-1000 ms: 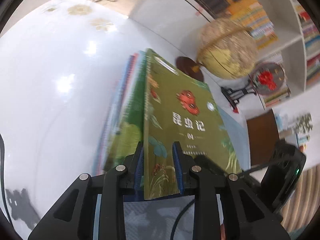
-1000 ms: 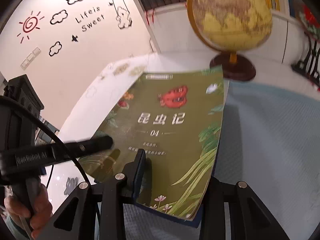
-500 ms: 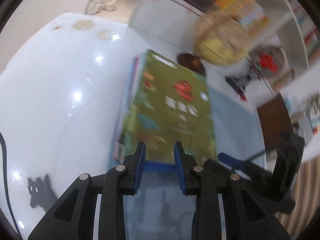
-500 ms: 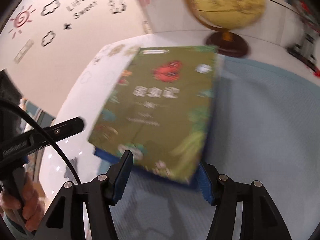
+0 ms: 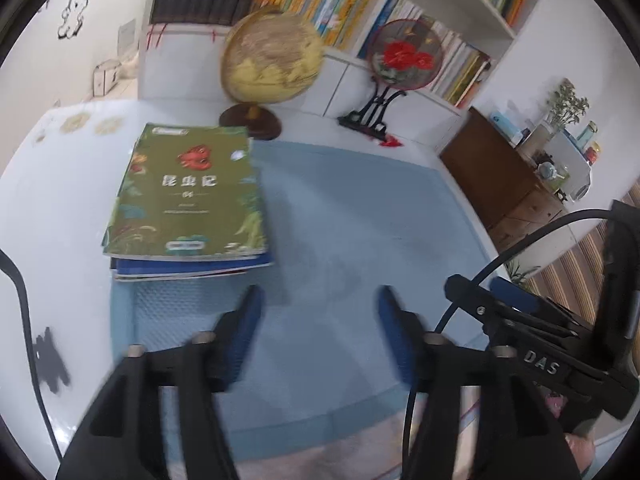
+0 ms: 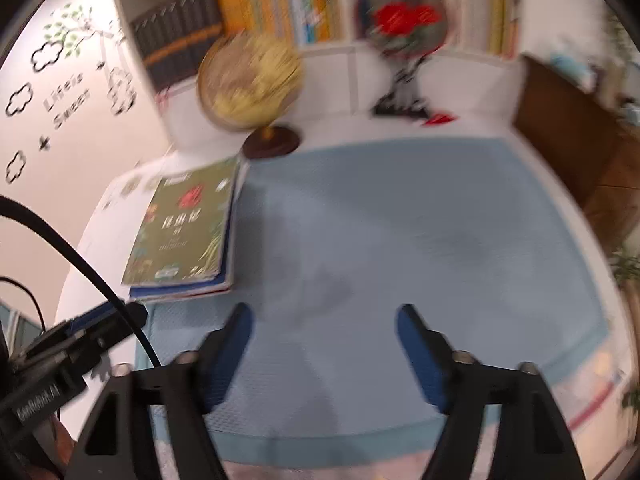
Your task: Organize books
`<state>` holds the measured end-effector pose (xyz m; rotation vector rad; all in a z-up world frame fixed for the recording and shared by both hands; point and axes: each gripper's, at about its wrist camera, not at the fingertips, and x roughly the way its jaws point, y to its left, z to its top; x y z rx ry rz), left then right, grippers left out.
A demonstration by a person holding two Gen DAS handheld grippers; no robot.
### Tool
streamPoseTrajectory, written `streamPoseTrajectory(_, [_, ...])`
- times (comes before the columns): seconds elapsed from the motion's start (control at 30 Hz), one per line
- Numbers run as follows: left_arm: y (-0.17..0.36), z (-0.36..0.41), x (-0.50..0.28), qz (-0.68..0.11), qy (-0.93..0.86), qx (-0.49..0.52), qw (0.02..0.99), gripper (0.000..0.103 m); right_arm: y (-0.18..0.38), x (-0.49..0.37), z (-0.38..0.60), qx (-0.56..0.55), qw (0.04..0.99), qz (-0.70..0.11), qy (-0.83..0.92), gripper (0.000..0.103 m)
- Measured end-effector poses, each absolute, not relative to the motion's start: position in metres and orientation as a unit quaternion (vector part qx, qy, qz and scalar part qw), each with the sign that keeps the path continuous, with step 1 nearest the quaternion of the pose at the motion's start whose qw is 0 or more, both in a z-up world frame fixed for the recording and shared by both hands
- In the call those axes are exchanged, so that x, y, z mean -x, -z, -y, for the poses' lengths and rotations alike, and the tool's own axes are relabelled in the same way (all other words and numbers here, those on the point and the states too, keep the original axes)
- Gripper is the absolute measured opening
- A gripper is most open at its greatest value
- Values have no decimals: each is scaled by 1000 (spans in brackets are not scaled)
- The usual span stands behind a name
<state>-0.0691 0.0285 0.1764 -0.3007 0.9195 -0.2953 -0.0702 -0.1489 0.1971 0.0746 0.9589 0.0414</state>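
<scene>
Both tongs have let go of the green book (image 5: 186, 196) and pulled back and up from it. A second ago each pair pinched its near edge; now nothing sits between either pair.

Left tongs (image 5: 318, 304): jaws wide and opening, only blue mat (image 5: 360, 220) showing in the gap. Right tongs (image 6: 324, 322): same, wide and opening, empty.

The green book lies flat, cover up, as the top of a small stack (image 5: 188, 268) (blue-edged books under it, count unclear). From the left tongs the stack is at about 11 o'clock, well apart from the fingertips; from the right tongs about 10 o'clock. The stack rests on the white desk (image 5: 52, 200) with its right side over the left edge of the blue mat. The globe (image 5: 272, 64) stands just behind the stack, at 1 o'clock from it; its base looks near the far corner, touching or not I cannot tell. The round fan on a stand (image 5: 404, 58) stands further right, at the back of the desk.

Reading: this placement looks finished, edges roughly squared. No loose books are visible elsewhere on the mat, so the stacking may be done or nearly so (the right view is blurred, so not certain).
</scene>
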Motion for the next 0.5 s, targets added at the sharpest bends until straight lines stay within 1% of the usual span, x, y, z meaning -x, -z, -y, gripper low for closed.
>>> streamPoseTrajectory(0.03, [-184, -22, 75, -430, 133, 139, 882, 78, -204, 75, 154, -37, 889, -455, -14, 79])
streamPoseTrajectory(0.2, [-215, 19, 87, -410, 118, 89, 900, 80, -227, 87, 176, -36, 901, -432, 17, 79])
streamPoseTrajectory(0.27, [-224, 34, 84, -409, 86, 72, 905, 84, -234, 88, 187, -35, 906, -420, 31, 80])
streamPoseTrajectory(0.4, [-229, 53, 77, -404, 40, 94, 909, 86, -243, 74, 216, -46, 912, -408, 26, 81])
streamPoseTrajectory(0.5, [-229, 78, 65, -404, 11, 84, 911, 86, -250, 60, 238, -37, 917, -397, 24, 81])
